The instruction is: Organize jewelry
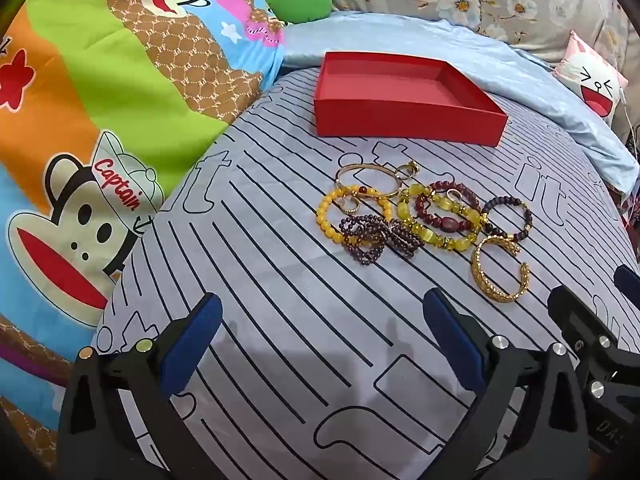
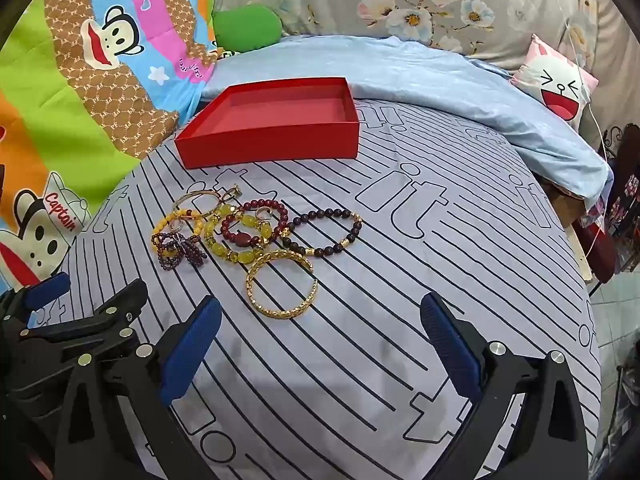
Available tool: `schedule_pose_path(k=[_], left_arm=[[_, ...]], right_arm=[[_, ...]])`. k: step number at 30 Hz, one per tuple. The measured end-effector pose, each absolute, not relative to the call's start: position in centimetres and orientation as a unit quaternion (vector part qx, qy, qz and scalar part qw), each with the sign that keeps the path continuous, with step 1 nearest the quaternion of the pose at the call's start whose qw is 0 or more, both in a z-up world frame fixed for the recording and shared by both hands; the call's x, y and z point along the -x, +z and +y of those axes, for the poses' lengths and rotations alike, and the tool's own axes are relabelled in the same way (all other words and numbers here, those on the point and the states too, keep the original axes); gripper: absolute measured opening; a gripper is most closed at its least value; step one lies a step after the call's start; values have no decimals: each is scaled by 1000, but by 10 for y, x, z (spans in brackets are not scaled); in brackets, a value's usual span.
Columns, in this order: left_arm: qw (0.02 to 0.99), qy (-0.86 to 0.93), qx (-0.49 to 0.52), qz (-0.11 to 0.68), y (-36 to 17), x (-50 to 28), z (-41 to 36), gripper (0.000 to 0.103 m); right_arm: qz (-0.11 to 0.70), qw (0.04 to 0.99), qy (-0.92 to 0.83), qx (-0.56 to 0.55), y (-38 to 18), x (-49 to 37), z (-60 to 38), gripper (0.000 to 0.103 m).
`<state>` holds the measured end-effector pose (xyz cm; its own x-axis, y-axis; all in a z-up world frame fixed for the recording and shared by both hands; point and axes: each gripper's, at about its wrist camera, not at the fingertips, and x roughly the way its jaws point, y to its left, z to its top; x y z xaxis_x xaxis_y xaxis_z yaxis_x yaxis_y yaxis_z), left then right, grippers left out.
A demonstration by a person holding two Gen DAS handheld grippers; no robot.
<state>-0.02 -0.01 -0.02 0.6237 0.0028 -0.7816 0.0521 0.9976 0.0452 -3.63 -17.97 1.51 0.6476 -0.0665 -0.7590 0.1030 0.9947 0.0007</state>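
Left wrist view: the left claw [image 1: 322,344] hangs spread wide and empty above a striped grey bed sheet [image 1: 280,300], its blue pads well short of the jewelry. A tangle of bracelets lies ahead: a yellow bead bracelet [image 1: 326,216], a knotted dark garnet strand [image 1: 380,238], a thin gold bangle [image 1: 366,174] and, nearest the claw's right finger, an open gold cuff [image 1: 500,272]. Behind the pile an empty red box [image 1: 404,124] sits lidless, likely placed there to receive the pieces. The right claw's black frame [image 1: 580,320] intrudes at the edge, so the two tools are side by side.

Right wrist view: the right claw [image 2: 322,344] is likewise spread apart and holding nothing, lined up roughly toward the gold cuff [image 2: 280,286], which lies just ahead between the fingers' line of sight and looks like the easiest first pick, being apart from the tangle. A dark bead bracelet [image 2: 328,232] touches the cuff's far rim; a chunky yellow-and-red bracelet [image 2: 240,236] overlaps its neighbours. The red box [image 2: 272,144] waits beyond, near a cartoon-monkey quilt [image 2: 80,120] and a blue blanket [image 2: 440,76]. Nothing has yet gone into the box, so sorting appears to be at its start.
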Motion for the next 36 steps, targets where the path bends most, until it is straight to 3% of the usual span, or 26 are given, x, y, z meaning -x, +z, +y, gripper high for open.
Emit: schedule_pose_path(k=[36], left_arm=[[904,12,-33,425,-1,-2,4,96]], right_arm=[[414,909,-41,-13,15,31,-174,96]])
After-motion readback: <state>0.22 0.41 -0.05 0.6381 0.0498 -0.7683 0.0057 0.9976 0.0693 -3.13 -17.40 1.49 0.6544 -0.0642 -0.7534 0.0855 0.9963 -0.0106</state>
